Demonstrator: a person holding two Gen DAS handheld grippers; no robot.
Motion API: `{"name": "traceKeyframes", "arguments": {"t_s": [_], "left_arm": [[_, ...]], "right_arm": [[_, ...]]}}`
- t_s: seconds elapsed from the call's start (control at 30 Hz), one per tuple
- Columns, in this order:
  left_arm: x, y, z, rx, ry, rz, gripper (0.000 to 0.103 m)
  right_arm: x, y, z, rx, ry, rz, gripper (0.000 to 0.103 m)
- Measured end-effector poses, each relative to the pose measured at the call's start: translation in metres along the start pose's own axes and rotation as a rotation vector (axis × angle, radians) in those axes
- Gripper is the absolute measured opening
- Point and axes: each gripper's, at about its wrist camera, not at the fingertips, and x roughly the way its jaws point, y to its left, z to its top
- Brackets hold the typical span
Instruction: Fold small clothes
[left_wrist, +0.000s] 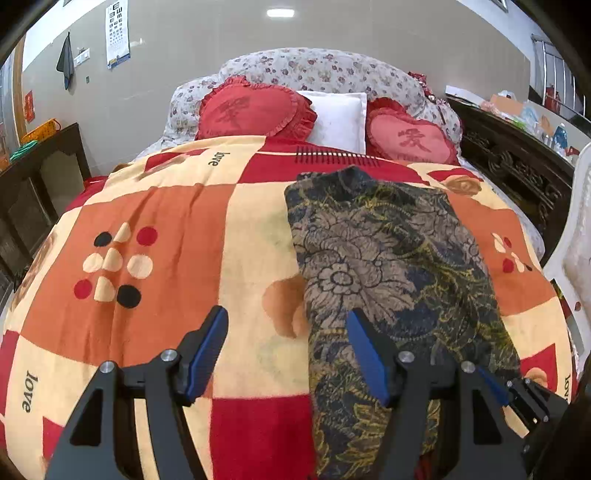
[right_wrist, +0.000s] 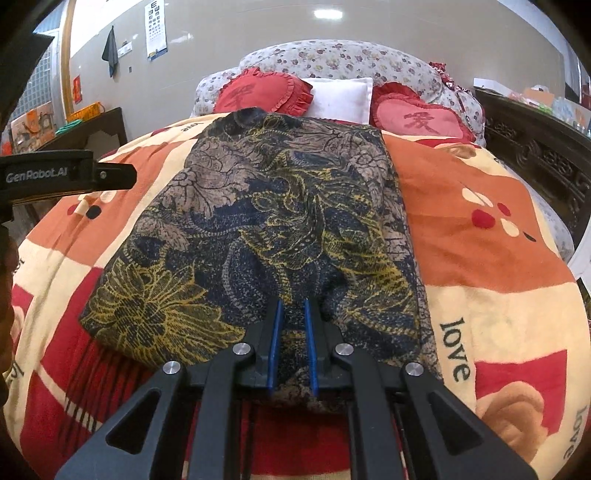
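The dark floral garment (right_wrist: 266, 206) lay on the bed, spread lengthwise over the checked blanket (left_wrist: 147, 206), with its far end near the heart-shaped cushions (left_wrist: 255, 107). It already looked folded into a long narrow strip, so I judged the next fold would bring the near end toward the far one. The right gripper (right_wrist: 293, 306) was clenched on the near edge of the cloth; its blue pads stood close together with a pinch of fabric gathered between them, probably to lift that end. The left gripper (left_wrist: 286, 325) was released, its jaws wide apart above the left border of the garment. One finger hung over the cloth and the other over the blanket, as if ready to take that edge.

The garment seemed thin and soft, printed with grey and yellow flowers on navy, and it wrinkled a little around the pinch. The blanket looked thick and fleecy, in orange, cream and red squares.
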Motion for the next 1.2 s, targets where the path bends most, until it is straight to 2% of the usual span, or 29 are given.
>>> {"name": "traceKeyframes", "arguments": {"t_s": [0.13,0.2,0.23,0.27,0.33,0.4,0.47,0.53,0.63,0.67,0.7,0.73,0.8,0.87,0.9,0.97,1.0,1.03,1.13,1.2], "left_arm": [[0.007,0.005,0.002,-0.004,0.014,-0.041,0.07],[0.027,0.016,0.006,-0.053,0.056,-0.209,0.077],[0.041,0.024,0.006,-0.095,0.094,-0.33,0.077],[0.052,0.029,0.006,-0.123,0.122,-0.406,0.077],[0.085,0.037,0.001,-0.207,0.228,-0.599,0.077],[0.111,0.037,-0.005,-0.266,0.319,-0.707,0.076],[0.115,0.033,-0.003,-0.268,0.291,-0.76,0.079],[0.123,0.032,0.001,-0.328,0.302,-0.808,0.08],[0.124,0.034,0.002,-0.389,0.301,-0.829,0.079],[0.124,0.036,0.0,-0.403,0.296,-0.817,0.069],[0.125,0.039,-0.001,-0.419,0.301,-0.795,0.048],[0.128,0.045,-0.006,-0.448,0.318,-0.756,0.037],[0.131,0.052,-0.011,-0.499,0.325,-0.767,0.027],[0.123,0.049,-0.01,-0.462,0.302,-0.718,0.022],[0.115,0.049,-0.006,-0.446,0.29,-0.702,0.021],[0.104,0.061,-0.001,-0.471,0.277,-0.702,0.02],[0.1,0.069,0.002,-0.459,0.269,-0.681,0.02],[0.098,0.08,0.004,-0.444,0.271,-0.646,0.02],[0.104,0.112,0.003,-0.445,0.303,-0.566,0.022],[0.111,0.111,-0.003,-0.431,0.337,-0.572,0.029]], "right_arm": [[0.0,0.001,0.0,-0.001,0.0,-0.002,0.012],[0.0,0.001,0.0,-0.001,-0.001,-0.002,0.012],[0.0,0.0,0.0,0.0,-0.001,-0.001,0.012],[0.0,0.0,0.0,0.001,-0.002,0.001,0.012],[0.0,0.0,0.0,0.002,-0.003,0.003,0.012],[0.0,0.0,-0.001,0.009,-0.004,0.009,0.012],[0.0,-0.002,-0.001,0.018,-0.004,0.019,0.012],[0.0,-0.004,-0.001,0.029,-0.004,0.031,0.012],[0.0,-0.006,-0.001,0.035,-0.004,0.036,0.012],[0.0,-0.005,-0.001,0.032,-0.005,0.032,0.012],[0.0,-0.005,-0.001,0.027,-0.005,0.027,0.012],[0.0,-0.005,-0.001,0.025,-0.005,0.023,0.012],[-0.002,-0.009,0.002,0.044,0.006,0.045,0.013],[-0.011,-0.023,0.008,0.108,0.014,0.107,0.013],[-0.024,-0.038,0.013,0.185,-0.031,0.118,0.013],[-0.047,-0.073,0.024,0.331,-0.131,0.109,0.026],[-0.053,-0.091,0.03,0.394,-0.155,0.095,0.042],[-0.054,-0.103,0.034,0.43,-0.161,0.094,0.05],[-0.033,-0.124,0.043,0.457,-0.09,0.156,0.05],[-0.016,-0.125,0.043,0.475,-0.053,0.238,0.05]]}}
